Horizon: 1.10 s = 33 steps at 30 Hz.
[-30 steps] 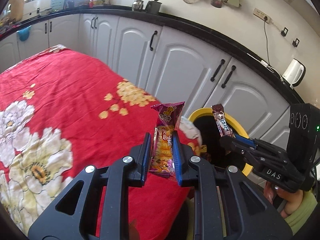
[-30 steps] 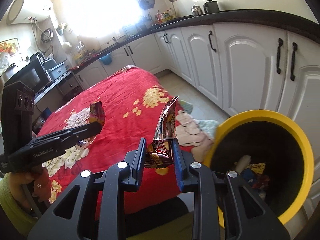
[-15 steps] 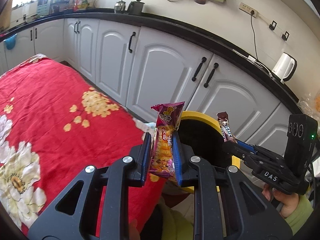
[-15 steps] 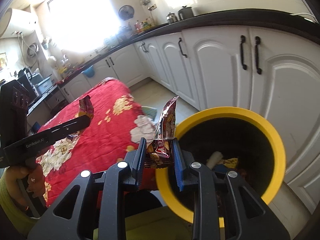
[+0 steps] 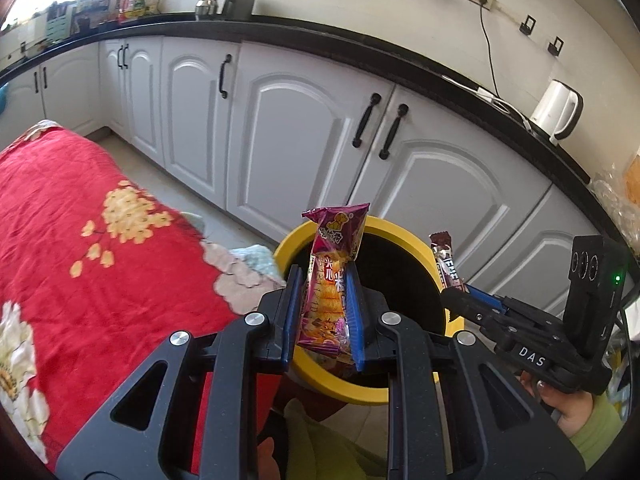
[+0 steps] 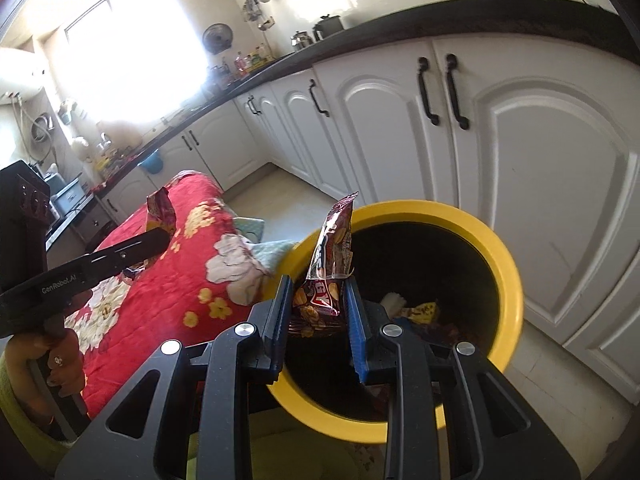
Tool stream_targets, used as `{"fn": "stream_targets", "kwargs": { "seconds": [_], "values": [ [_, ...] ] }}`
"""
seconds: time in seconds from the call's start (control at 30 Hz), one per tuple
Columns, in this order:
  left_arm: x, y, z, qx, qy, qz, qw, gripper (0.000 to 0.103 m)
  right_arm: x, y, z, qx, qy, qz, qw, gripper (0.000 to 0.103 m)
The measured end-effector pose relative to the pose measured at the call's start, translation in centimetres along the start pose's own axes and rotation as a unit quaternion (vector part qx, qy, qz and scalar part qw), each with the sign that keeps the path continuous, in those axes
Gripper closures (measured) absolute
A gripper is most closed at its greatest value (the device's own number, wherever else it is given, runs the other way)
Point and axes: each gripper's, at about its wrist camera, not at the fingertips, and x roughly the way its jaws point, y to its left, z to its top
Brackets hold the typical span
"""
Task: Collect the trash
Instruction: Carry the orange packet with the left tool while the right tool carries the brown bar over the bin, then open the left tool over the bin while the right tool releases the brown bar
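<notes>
Room: kitchen with white cabinets under a black counter, a white kettle standing on it.
Desk: covered by a red floral cloth, just beside the bin.
Bin: yellow-rimmed trash bin on the floor by the cabinets, scraps lying inside (dark, hard to make out).
Left tongs: clamped on a purple snack wrapper, held upright in front of the bin's near rim.
Right tongs: clamped on a dark brown snack wrapper, upright, over the bin's left edge.
Seen from the other side: in the right wrist view the left tongs sit over the cloth, well left of the bin.
</notes>
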Motion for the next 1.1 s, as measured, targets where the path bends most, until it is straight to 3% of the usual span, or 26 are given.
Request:
{"fn": "stream_targets", "kwargs": {
  "seconds": [0.7,1.1],
  "values": [
    [6.5,-3.4,-0.7,0.024,0.053,-0.019,0.9981,0.087,1.2,-4.1,-2.7,0.041,0.032,-0.018,0.999,0.077],
    [9.8,-3.6,-0.6,0.017,0.088,-0.028,0.9955,0.086,2.4,-4.4,-3.6,0.049,0.05,-0.015,0.997,0.075]
  ]
}}
